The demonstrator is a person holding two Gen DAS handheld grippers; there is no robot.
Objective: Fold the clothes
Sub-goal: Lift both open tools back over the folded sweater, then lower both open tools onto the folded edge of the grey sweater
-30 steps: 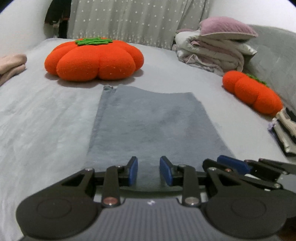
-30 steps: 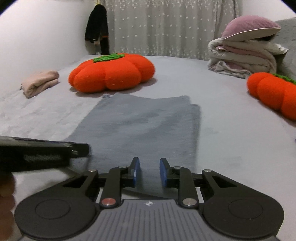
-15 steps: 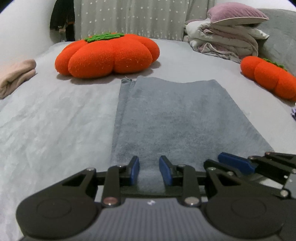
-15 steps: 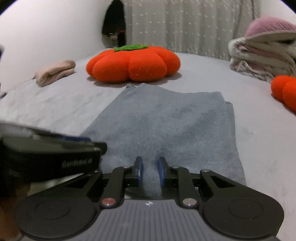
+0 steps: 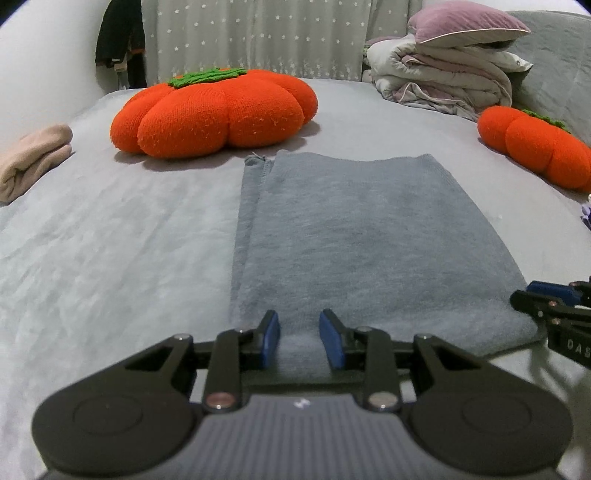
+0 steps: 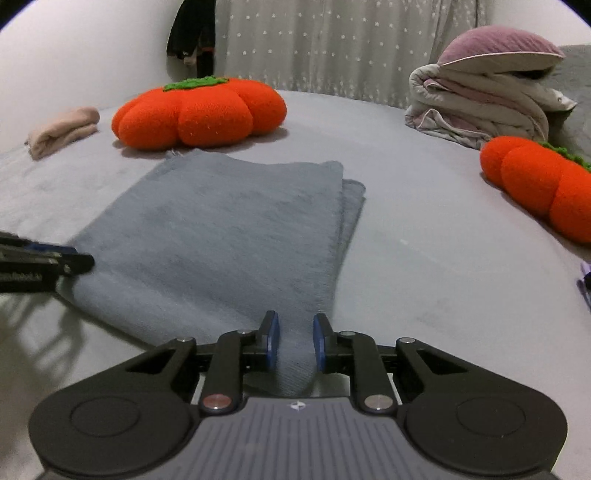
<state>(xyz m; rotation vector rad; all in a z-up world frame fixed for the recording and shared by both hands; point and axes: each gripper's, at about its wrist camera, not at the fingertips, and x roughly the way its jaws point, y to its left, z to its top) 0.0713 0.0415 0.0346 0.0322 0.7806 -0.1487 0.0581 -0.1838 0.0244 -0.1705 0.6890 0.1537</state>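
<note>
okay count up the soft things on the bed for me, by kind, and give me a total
Orange pumpkin cushions: 2, a large one and a smaller one
Grey folded garment: 1
Pink folded cloth: 1
Stack of folded bedding: 1
Purple pillow on top of that stack: 1
Total: 6

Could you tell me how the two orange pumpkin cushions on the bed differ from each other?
The large pumpkin cushion lies just beyond the far edge of the grey garment, whereas the small pumpkin cushion lies off to the garment's right, near the stacked bedding. The large one shows its green leafy top in full; the small one shows only a strip of green. The large one looks clearly wider. Both are orange, lobed and resting on the bed.
</note>
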